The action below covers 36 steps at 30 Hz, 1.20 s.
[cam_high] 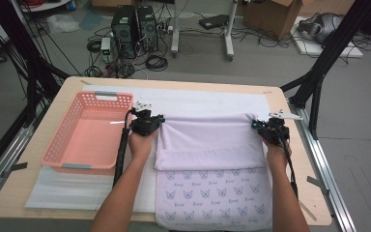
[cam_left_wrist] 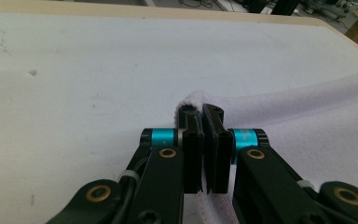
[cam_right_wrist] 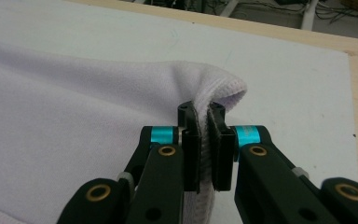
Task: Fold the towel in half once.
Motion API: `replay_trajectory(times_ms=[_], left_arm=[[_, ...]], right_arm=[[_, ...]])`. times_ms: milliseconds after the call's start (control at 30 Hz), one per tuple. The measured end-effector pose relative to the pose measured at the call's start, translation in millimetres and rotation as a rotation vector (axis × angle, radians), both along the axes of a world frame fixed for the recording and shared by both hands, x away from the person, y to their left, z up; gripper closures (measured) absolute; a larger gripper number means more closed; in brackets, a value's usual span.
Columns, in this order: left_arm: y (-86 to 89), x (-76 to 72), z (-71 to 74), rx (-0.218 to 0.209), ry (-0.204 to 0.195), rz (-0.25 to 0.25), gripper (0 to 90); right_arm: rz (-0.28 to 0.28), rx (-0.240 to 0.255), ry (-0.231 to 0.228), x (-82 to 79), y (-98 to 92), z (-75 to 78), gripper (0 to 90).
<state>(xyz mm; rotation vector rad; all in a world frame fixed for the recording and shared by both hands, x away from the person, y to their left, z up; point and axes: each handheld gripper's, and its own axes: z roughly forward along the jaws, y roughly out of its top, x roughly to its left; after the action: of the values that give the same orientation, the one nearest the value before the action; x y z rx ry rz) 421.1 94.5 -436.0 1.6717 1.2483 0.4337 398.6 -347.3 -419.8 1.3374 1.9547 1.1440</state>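
1. Gripping the left corner of the lilac towel (cam_high: pixel 207 140), the left hand-held gripper (cam_high: pixel 147 121) has its jaws clamped on the fabric edge.
2. Right hand-held gripper (cam_high: pixel 270 128) is likewise clamped on the towel's right corner.
3. Towel lies on the desk (cam_high: pixel 290 99), its near part folded back, printed side showing nearest the person.
4. Pink basket (cam_high: pixel 89 133) stands just left of the towel.

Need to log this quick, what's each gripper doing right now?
Left gripper: shut on the towel corner.
Right gripper: shut on the towel's other corner.
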Motion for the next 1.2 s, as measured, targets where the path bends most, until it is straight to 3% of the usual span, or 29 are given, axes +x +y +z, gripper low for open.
replay_trajectory(times_ms=[67, 133, 167, 233, 333, 467, 567, 667, 733, 800, 867, 933, 1033, 1067, 1100, 1133, 1200], left_arm=[[-2.7, -2.0, -2.2, -0.016, 0.018, -0.031, 80.9], [-4.8, -5.5, -2.4, -0.039, 0.034, -0.068, 61.9], [-5.5, -8.6, -2.4, -0.040, 0.027, -0.080, 57.7], [-6.3, -15.2, -3.0, -0.017, 0.000, -0.094, 57.2], [-6.5, -21.1, -3.1, -0.019, 0.028, -0.139, 56.2], [-11.3, -32.4, 7.3, -0.015, 0.008, -0.191, 53.6], [-12.3, -48.2, 10.4, -0.034, -0.037, -0.214, 53.3], [-10.4, -63.9, 6.1, -0.008, -0.040, -0.238, 53.4], [-7.3, -73.4, 2.3, 0.024, -0.016, -0.254, 53.3], [-3.3, -83.4, -1.7, 0.027, -0.004, -0.252, 52.5], [2.7, -93.0, -4.5, 0.026, -0.018, -0.247, 51.2], [7.9, -100.1, -8.0, 0.026, -0.008, -0.248, 51.3], [11.0, -106.5, -16.1, 0.045, 0.049, -0.244, 52.3], [10.7, -108.2, -16.1, 0.049, 0.059, -0.242, 56.1], [9.9, -110.7, -15.2, 0.058, 0.062, -0.236, 68.2], [7.7, -112.7, -14.7, 0.067, 0.073, -0.233, 80.4], [3.1, -117.2, -15.2, 0.095, 0.087, -0.233, 84.2]], right_arm=[[-0.003, -0.005, 0.016, 1.9, 2.2, -2.6, 81.6], [-0.012, 0.004, 0.065, 3.6, 1.0, -7.3, 68.5], [-0.007, 0.010, 0.078, 3.4, -0.2, -7.9, 65.8], [0.001, 0.017, 0.072, -0.4, -2.9, -7.4, 62.2], [0.026, 0.017, 0.076, -5.9, -3.7, -3.3, 60.3], [0.050, 0.003, 0.098, -17.0, -5.6, 3.5, 60.0], [0.074, -0.011, 0.123, -28.8, -7.3, 5.1, 62.4], [0.101, -0.020, 0.142, -44.4, -9.0, 3.0, 63.2], [0.117, 0.000, 0.151, -56.2, -11.1, 0.4, 62.8], [0.128, -0.001, 0.163, -66.6, -12.5, -3.3, 62.5], [0.129, 0.007, 0.171, -75.4, -13.9, -7.5, 62.3], [0.130, 0.016, 0.174, -82.0, -15.1, -11.6, 63.0], [0.135, 0.013, 0.193, -88.7, -13.6, -18.4, 69.4], [0.137, -0.001, 0.195, -90.6, -12.8, -20.2, 76.7], [0.140, -0.013, 0.188, -93.4, -11.8, -21.4, 86.5], [0.138, -0.015, 0.178, -96.1, -11.0, -22.2, 86.9], [0.123, -0.028, 0.161, -100.4, -10.7, -22.0, 87.3]])
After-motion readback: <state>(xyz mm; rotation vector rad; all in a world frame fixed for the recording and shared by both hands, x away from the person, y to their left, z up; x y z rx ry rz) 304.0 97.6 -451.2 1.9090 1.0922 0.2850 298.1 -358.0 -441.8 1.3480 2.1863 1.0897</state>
